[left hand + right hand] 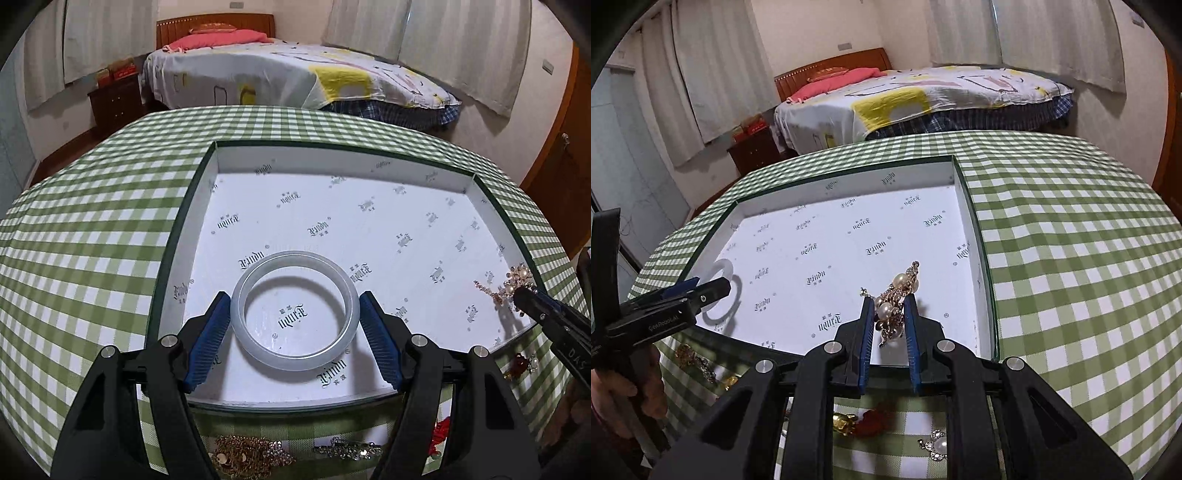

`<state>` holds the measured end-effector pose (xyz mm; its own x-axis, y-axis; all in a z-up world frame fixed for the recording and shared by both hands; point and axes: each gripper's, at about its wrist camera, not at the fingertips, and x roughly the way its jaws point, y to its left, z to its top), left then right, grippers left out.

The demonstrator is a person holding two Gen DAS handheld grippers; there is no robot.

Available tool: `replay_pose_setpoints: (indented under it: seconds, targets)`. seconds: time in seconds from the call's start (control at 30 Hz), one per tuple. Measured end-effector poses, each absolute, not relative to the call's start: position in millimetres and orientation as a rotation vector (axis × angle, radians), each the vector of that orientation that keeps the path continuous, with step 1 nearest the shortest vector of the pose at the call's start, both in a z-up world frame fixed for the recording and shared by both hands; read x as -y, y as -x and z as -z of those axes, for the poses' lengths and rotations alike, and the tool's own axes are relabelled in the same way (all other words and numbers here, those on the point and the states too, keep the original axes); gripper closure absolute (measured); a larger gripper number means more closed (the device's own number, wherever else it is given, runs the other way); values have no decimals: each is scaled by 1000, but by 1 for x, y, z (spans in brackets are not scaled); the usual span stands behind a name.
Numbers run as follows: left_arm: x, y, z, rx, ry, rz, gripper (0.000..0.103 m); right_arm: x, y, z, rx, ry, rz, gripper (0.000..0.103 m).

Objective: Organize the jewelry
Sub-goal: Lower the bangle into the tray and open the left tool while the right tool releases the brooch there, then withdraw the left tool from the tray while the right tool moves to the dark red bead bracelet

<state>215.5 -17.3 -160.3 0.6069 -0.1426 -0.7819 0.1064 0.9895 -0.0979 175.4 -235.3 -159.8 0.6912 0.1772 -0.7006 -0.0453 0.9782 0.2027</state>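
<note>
Left tool (294, 325) grips bangle (295, 306); right tool (889, 332) clamps brooch (895, 306).

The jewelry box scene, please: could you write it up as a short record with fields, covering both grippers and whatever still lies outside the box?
surface: table under a green checked cloth
box: shallow open box lined with white printed paper
left gripper: pads on either side of a translucent white bangle, over the box floor
right gripper: shut on a gold and pearl piece, over the box's near right corner
outside the box, near edge: gold chain piece, rhinestone piece, red ornament, pearl brooch
background: bed, curtains
</note>
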Motion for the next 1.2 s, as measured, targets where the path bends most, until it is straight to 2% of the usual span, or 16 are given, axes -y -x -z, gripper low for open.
replay_pose_setpoints:
  seconds: [0.33, 0.37, 0.43, 0.5, 0.53, 1.2]
  targets:
    - [20, -213, 163, -907, 21, 131, 33, 240, -175, 162, -793, -188, -110, 83]
    - [21, -212, 164, -904, 24, 132, 33, 240, -175, 162, -792, -189, -107, 80]
    - [19, -213, 163, -901, 33, 134, 32, 242, -173, 161, -785, -194, -104, 68]
    - [18, -213, 163, -900, 34, 133, 31, 242, -172, 160, -776, -189, -97, 59]
    - [18, -213, 162, -899, 33, 133, 26, 242, -172, 160, -775, -187, -96, 58]
    - [11, -196, 151, -882, 55, 132, 23, 236, -153, 147, -761, -172, -121, 57]
